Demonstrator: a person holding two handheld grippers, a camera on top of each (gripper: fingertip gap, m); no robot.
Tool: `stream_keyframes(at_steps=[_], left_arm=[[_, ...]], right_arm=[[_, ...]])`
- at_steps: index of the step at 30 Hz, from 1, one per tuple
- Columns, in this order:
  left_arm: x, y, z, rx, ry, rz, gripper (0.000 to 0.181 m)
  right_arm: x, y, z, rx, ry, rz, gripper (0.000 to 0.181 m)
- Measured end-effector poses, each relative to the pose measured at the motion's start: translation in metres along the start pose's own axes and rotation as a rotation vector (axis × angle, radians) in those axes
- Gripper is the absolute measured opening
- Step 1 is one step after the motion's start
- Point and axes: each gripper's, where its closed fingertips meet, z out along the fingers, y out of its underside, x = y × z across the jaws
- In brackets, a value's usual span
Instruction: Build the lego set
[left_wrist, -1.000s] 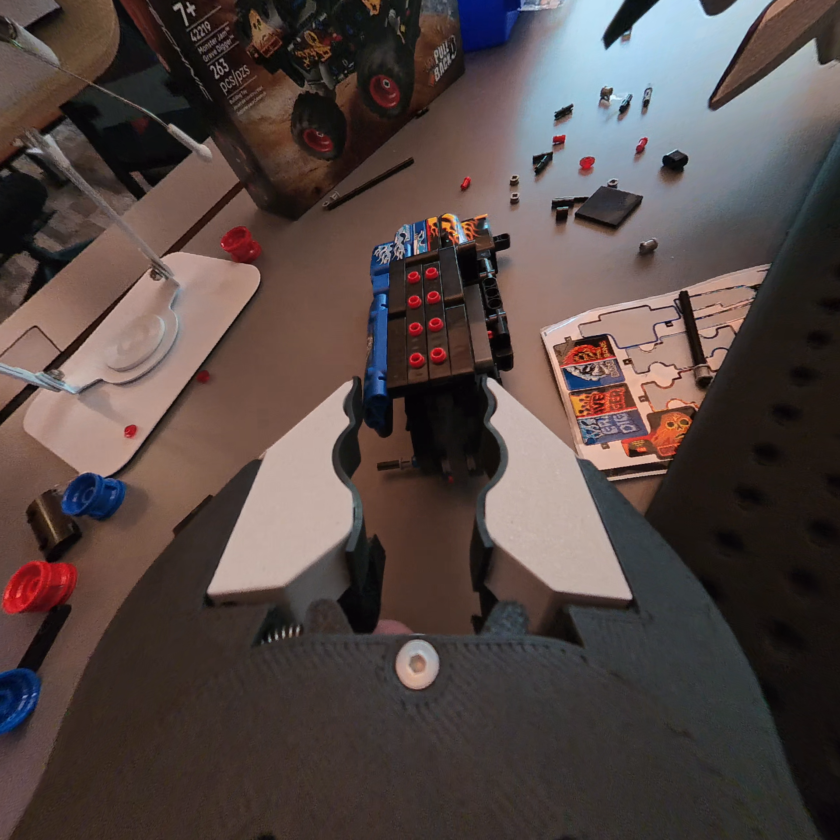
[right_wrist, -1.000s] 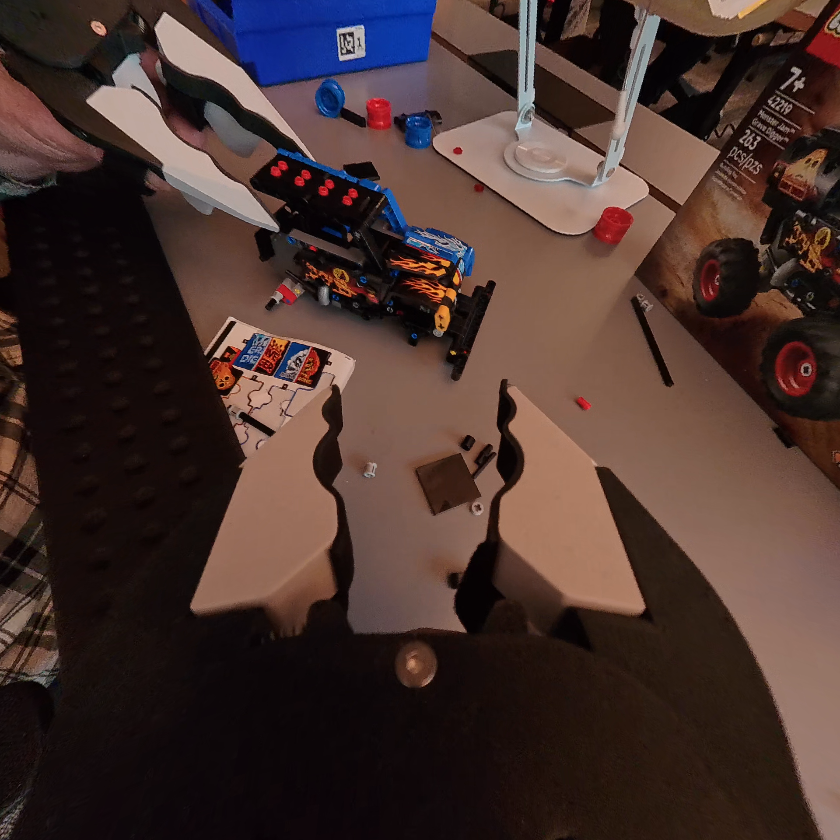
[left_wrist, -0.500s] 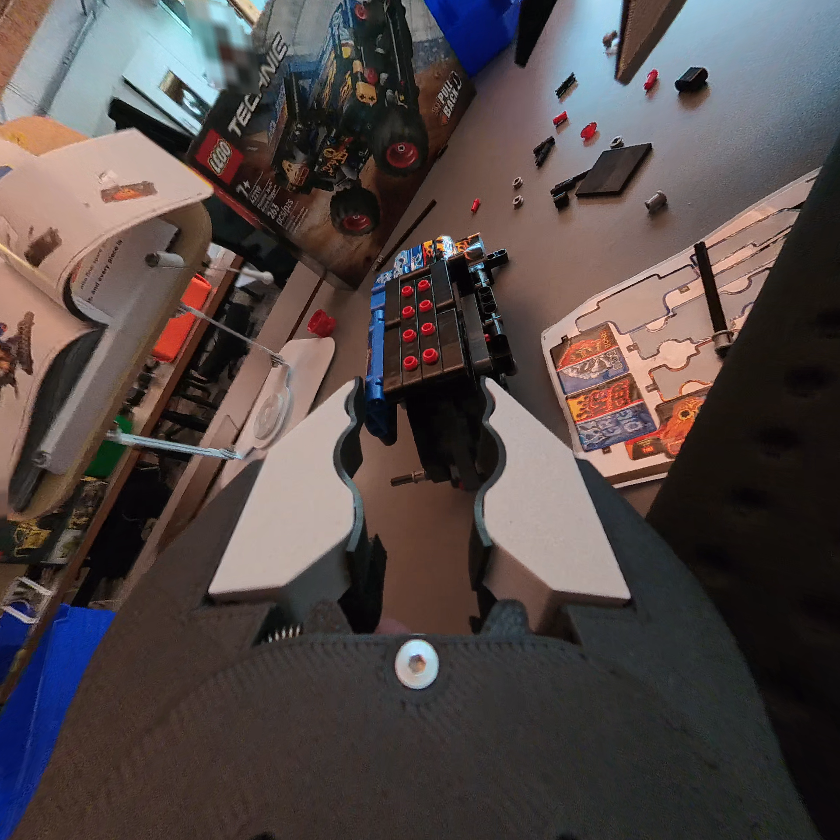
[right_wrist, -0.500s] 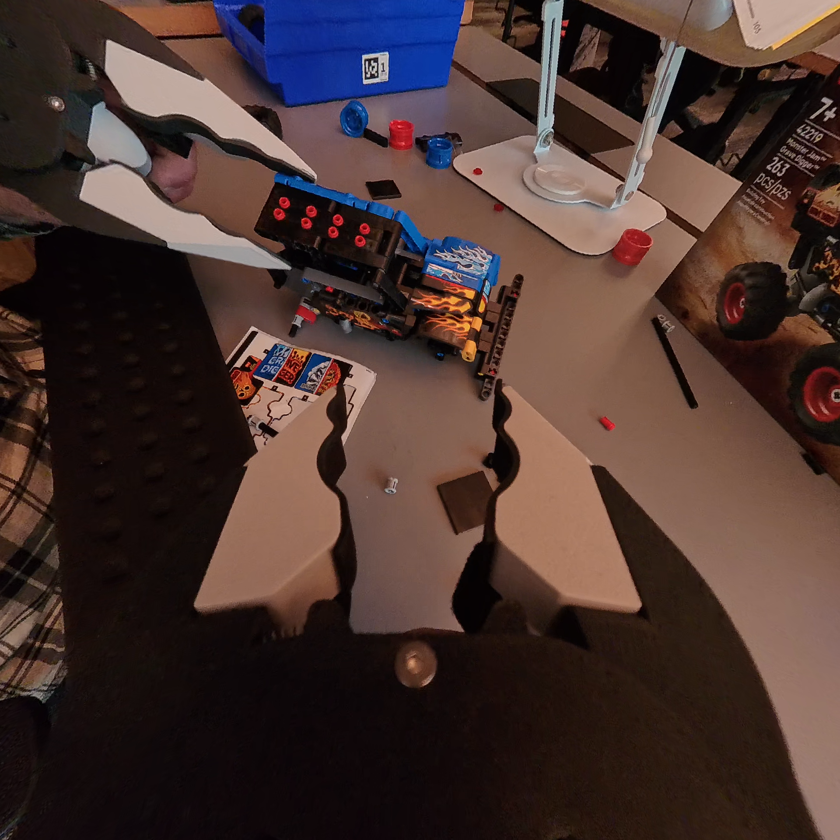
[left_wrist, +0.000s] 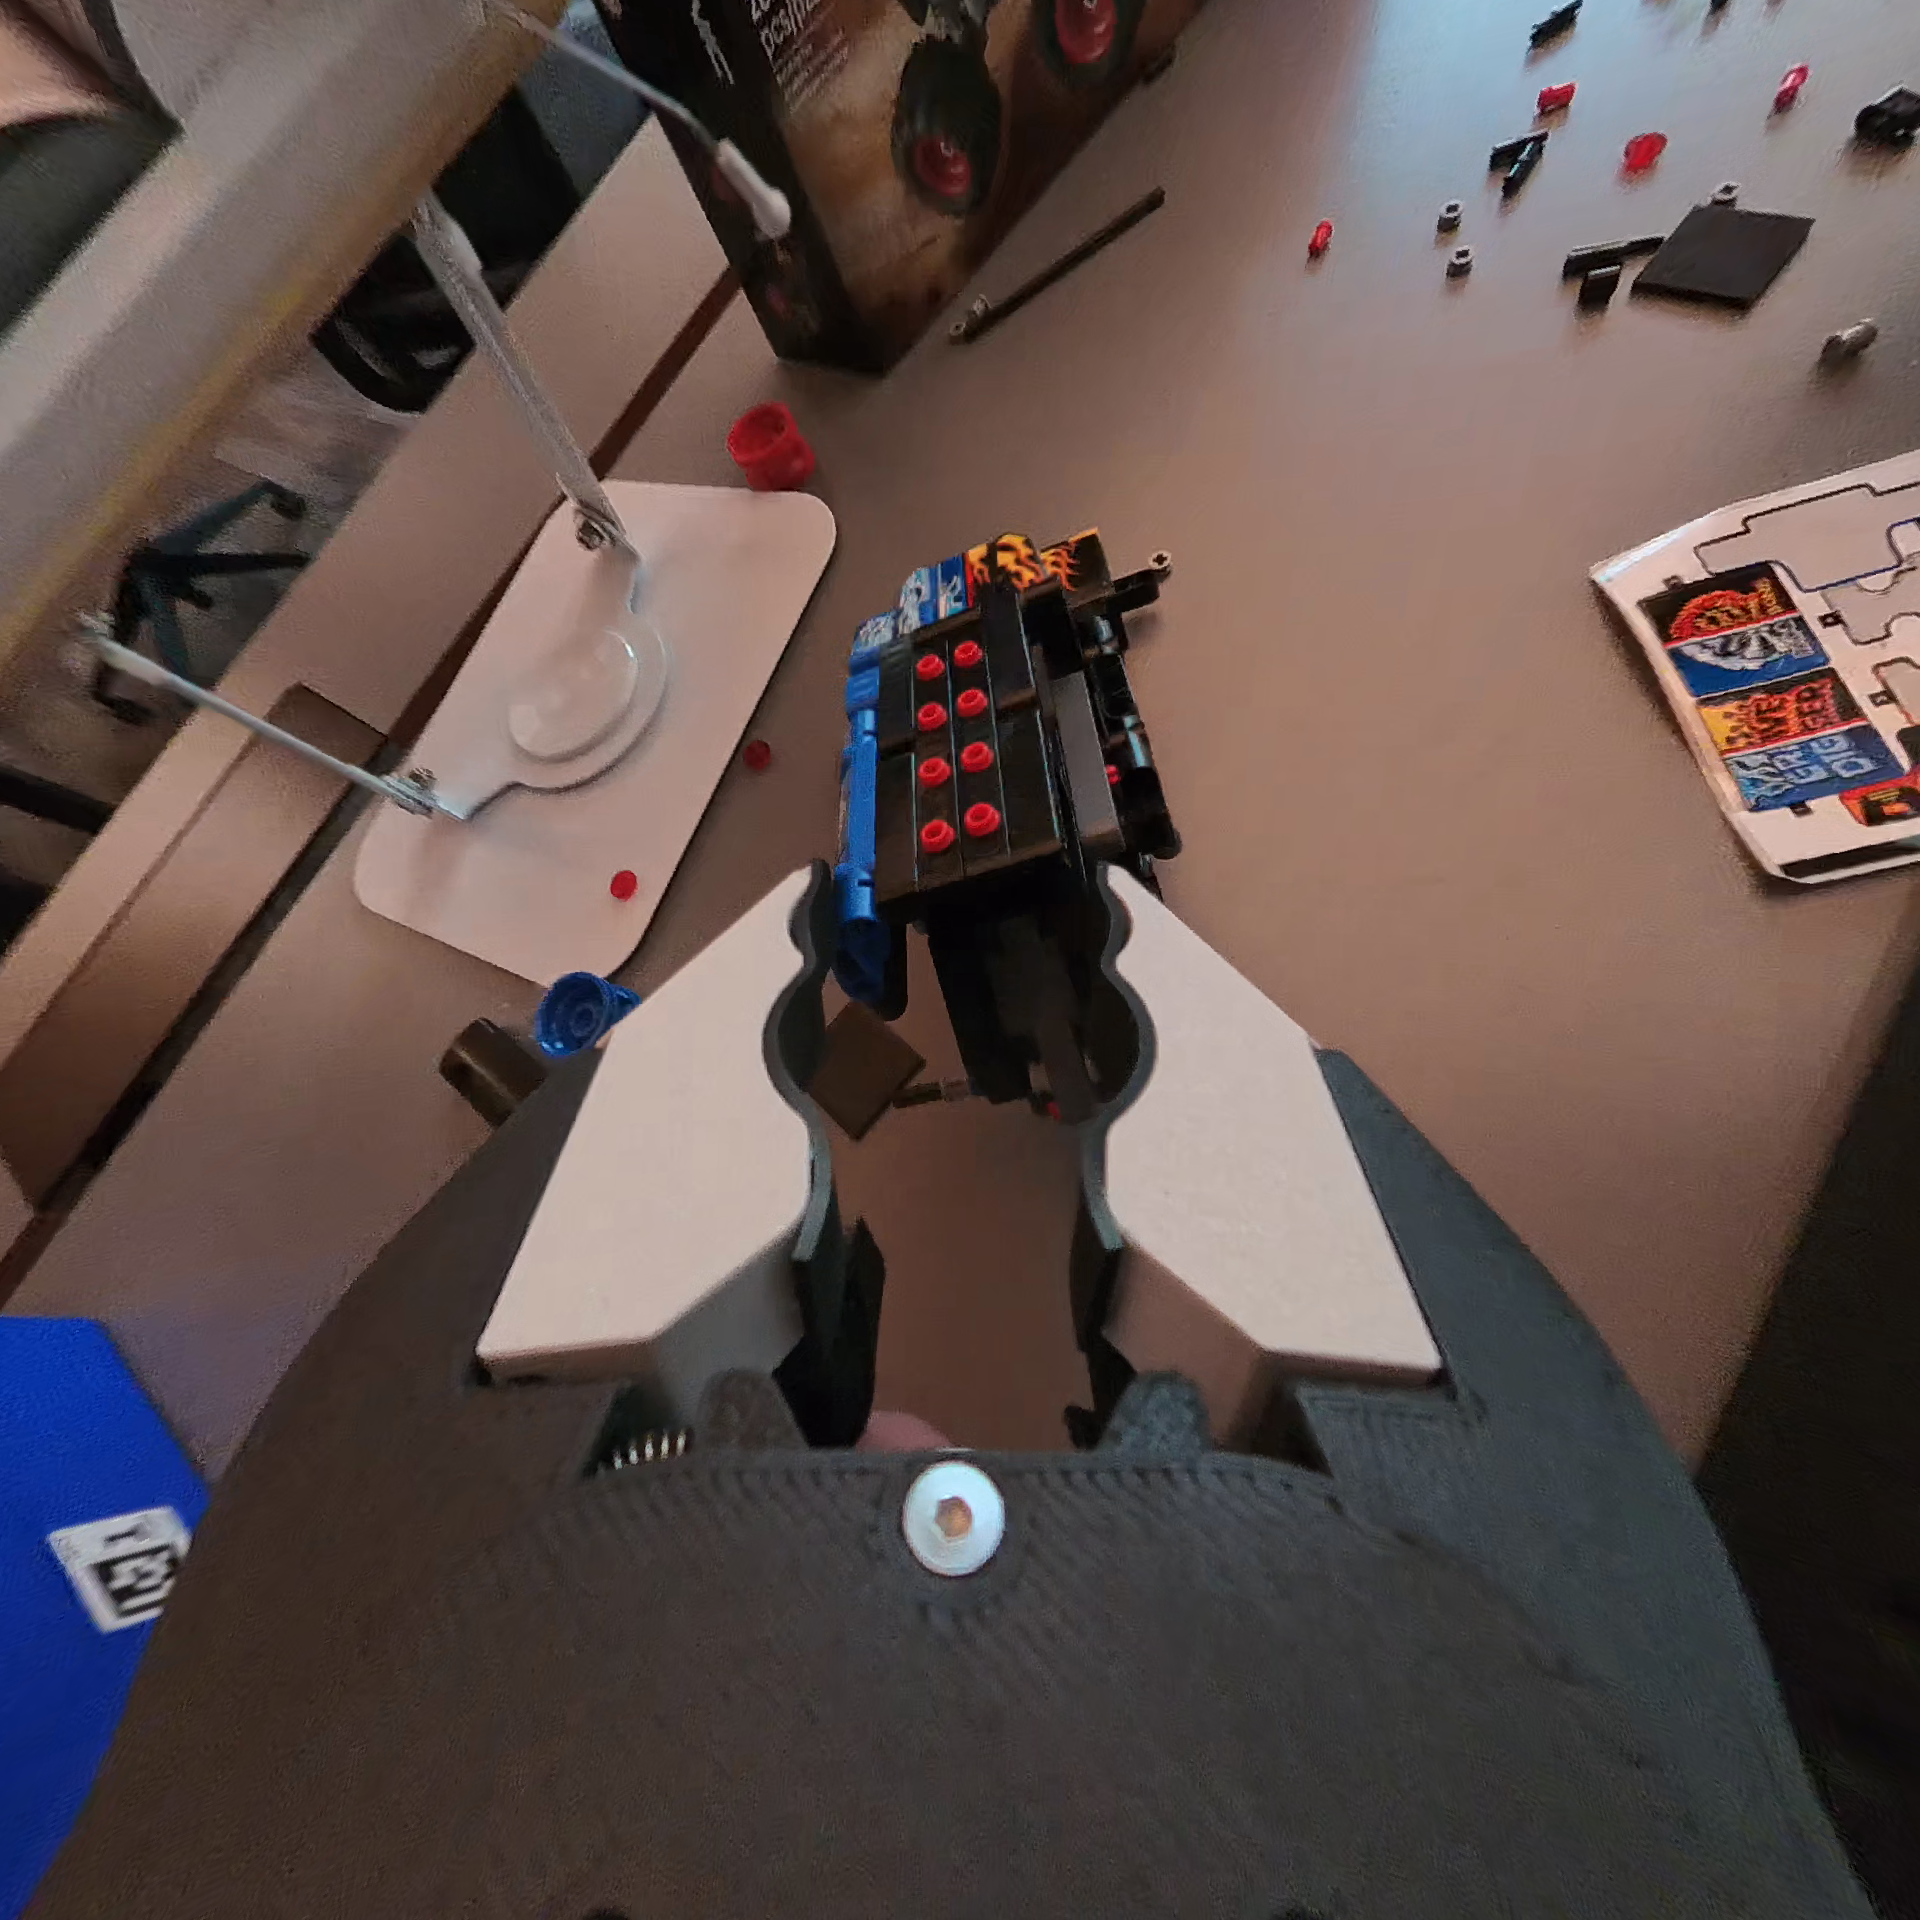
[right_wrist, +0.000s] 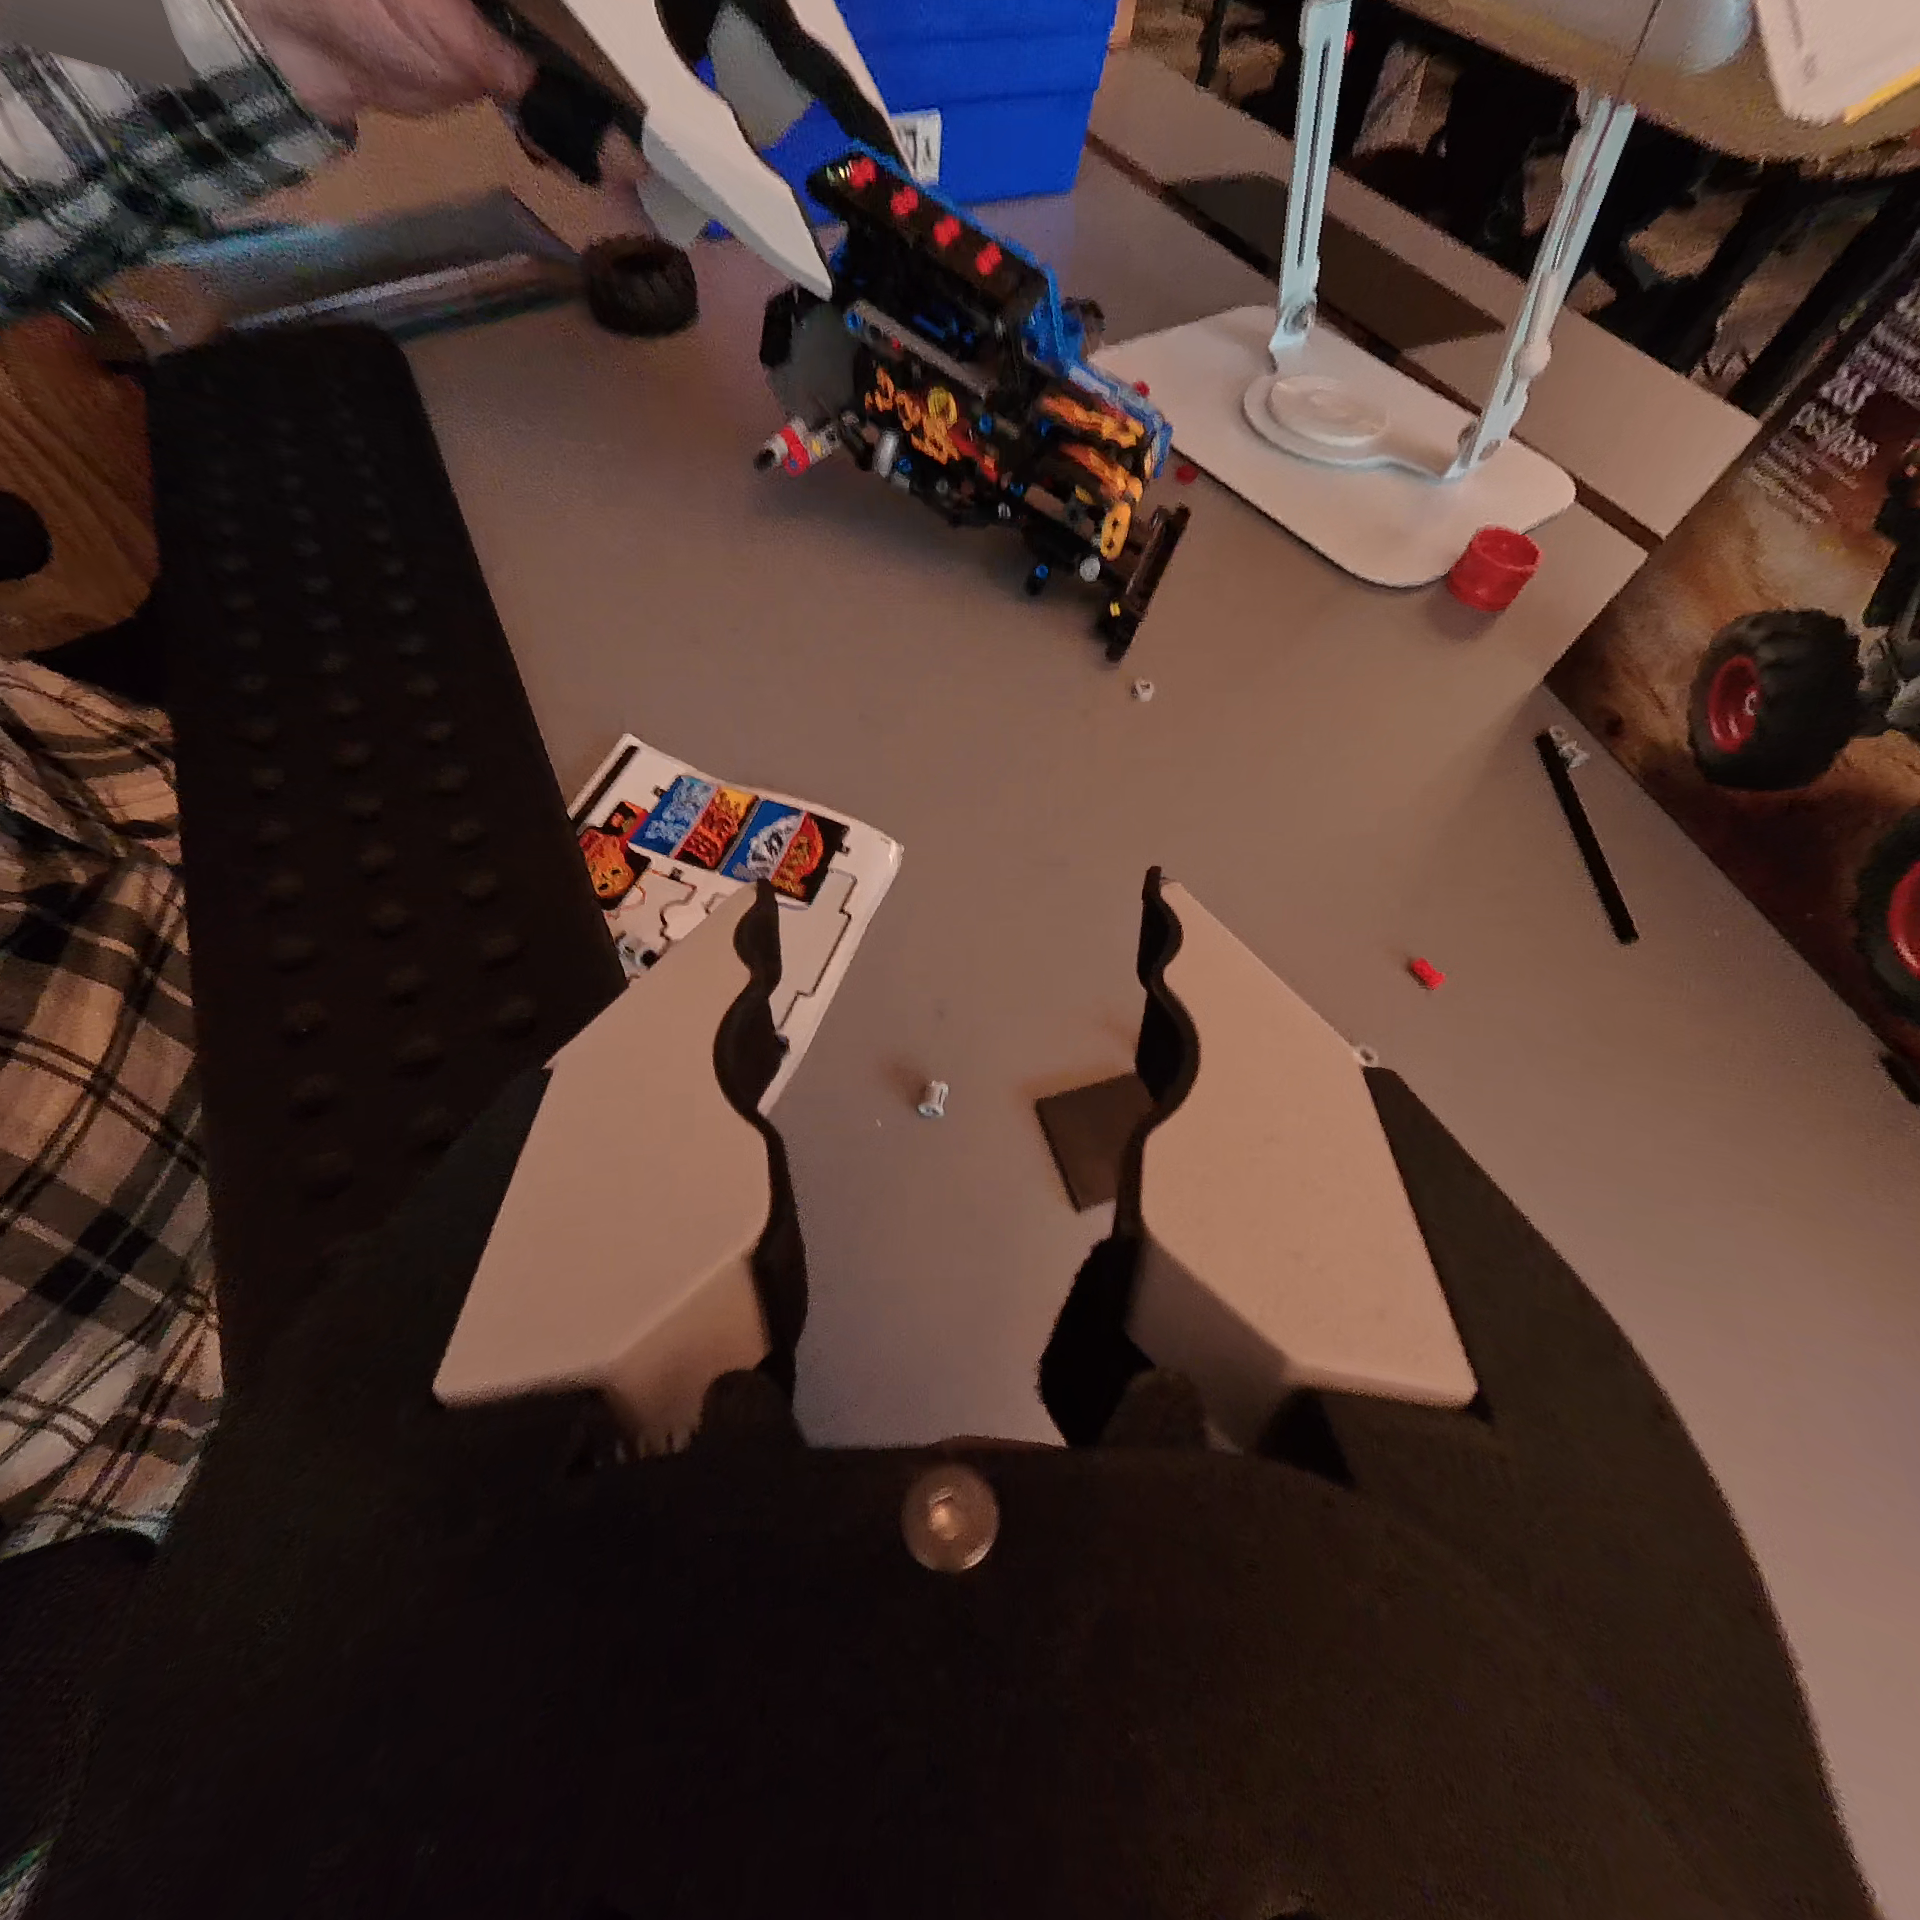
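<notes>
The printed set box (right_wrist: 1787, 665), which pictures a monster truck with red-hubbed wheels, stands at the far right of the grey table (right_wrist: 1039, 790), while a blue bin (right_wrist: 977, 94) bearing a white square label sits at the far left, its contents hidden from me. My left gripper (left_wrist: 966, 914) comes in high from the left with its jaws clamped on the rear of the half-built truck (right_wrist: 987, 405), which tilts nose-down near the white lamp base (right_wrist: 1351, 468). My right gripper (right_wrist: 956, 914) hovers over the near table, jaws spread wide and empty, with the sticker sheet (right_wrist: 727, 862) at its left tip and a small dark plate (right_wrist: 1091, 1132) at its right finger.
</notes>
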Motion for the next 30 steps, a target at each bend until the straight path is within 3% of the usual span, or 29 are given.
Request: stream_keyframes(at_steps=[5, 9, 16, 21, 26, 30], left_arm=[[-0.01, 0.014, 0.01, -0.022, 0.008, -0.012, 0.041], [-0.012, 0.012, 0.005, -0.008, -0.011, -0.037, 0.059], [-0.035, 0.042, -0.038, -0.101, -0.106, -0.062, 0.059], [-0.033, 0.074, -0.066, -0.207, -0.121, -0.07, 0.064], [-0.052, 0.096, -0.109, -0.248, -0.237, -0.119, 0.064], [-0.04, 0.105, -0.116, -0.277, -0.191, -0.139, 0.065]], right_arm=[[-0.002, 0.023, -0.009, -0.129, -0.007, 0.029, 0.075], [-0.013, 0.039, -0.017, -0.195, -0.039, 0.05, 0.074], [0.0, 0.062, -0.03, -0.247, 0.046, 0.097, 0.066], [0.0, 0.073, -0.044, -0.253, 0.043, 0.126, 0.072], [0.002, 0.08, -0.05, -0.252, 0.065, 0.137, 0.077], [0.005, 0.083, -0.054, -0.259, 0.075, 0.151, 0.08]])
